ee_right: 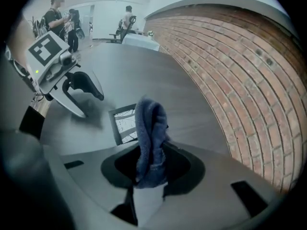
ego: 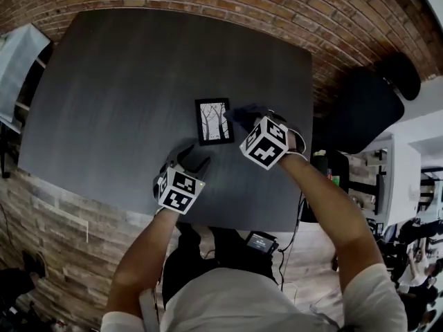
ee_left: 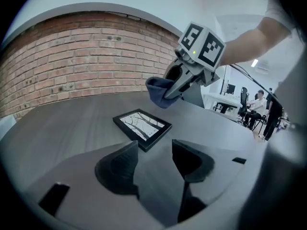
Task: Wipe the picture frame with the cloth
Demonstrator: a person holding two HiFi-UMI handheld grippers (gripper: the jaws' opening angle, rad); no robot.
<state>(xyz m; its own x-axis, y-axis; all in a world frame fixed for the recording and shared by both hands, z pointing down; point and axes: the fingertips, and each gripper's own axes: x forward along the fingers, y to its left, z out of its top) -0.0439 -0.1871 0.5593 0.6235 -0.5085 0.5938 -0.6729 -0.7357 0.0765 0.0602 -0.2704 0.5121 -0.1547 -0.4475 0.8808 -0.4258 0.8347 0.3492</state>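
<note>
Item count: one picture frame (ego: pixel 213 121), one cloth (ee_right: pixel 149 143), two hand-held grippers, one table (ego: pixel 138 81).

The picture frame is black and lies flat on the dark table, showing a black-and-white print of bare trees.

The left hand-held gripper (ee_left: pixel 156 152) has its jaws spread, with nothing between them. It sits low, near the frame's nearer left corner and apart from it.

The right hand-held gripper (ee_right: pixel 152 164) pinches the dark blue cloth, which stands folded between its jaws. The cloth is at the frame's far right corner; contact with the frame cannot be confirmed.

Each hand-held gripper carries one cube printed with black-and-white square markers, two cubes in total.
</note>
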